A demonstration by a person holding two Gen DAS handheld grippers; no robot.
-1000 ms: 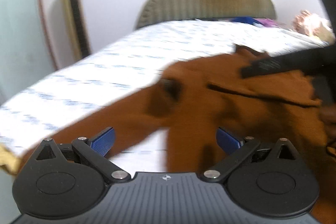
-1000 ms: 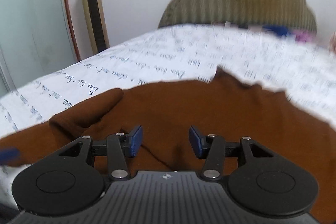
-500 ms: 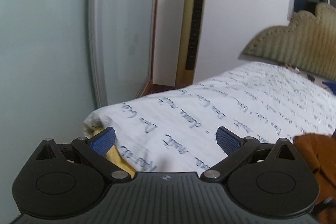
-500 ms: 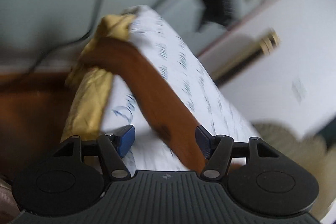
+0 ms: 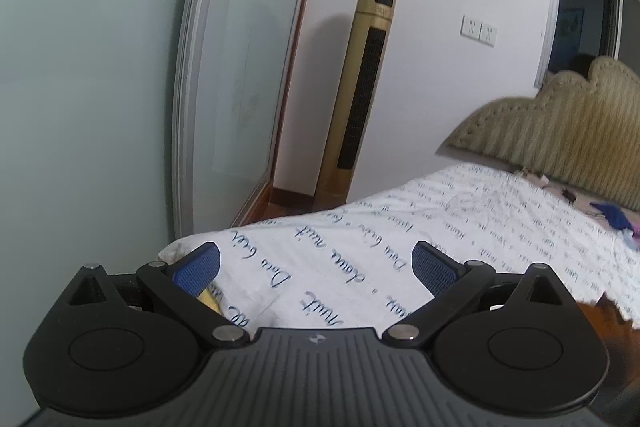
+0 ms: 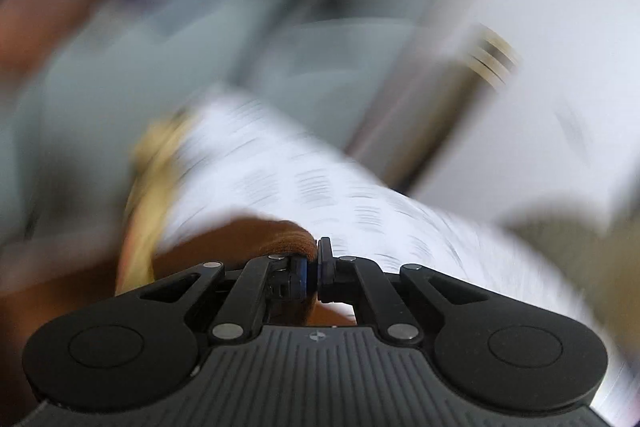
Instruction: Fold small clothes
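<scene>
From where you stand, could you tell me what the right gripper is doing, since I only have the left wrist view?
Observer: The right gripper has just closed, pinching a fold of the brown garment between its pads.
Operator: Thank you. Where on the bed is that?
Observer: Near the bed's corner, where a yellow underlayer shows beneath the white sheet.
Operator: Is that view sharp enough to judge the grip?
Observer: The background is badly blurred; only the gripper and the pinched cloth read clearly.
</scene>
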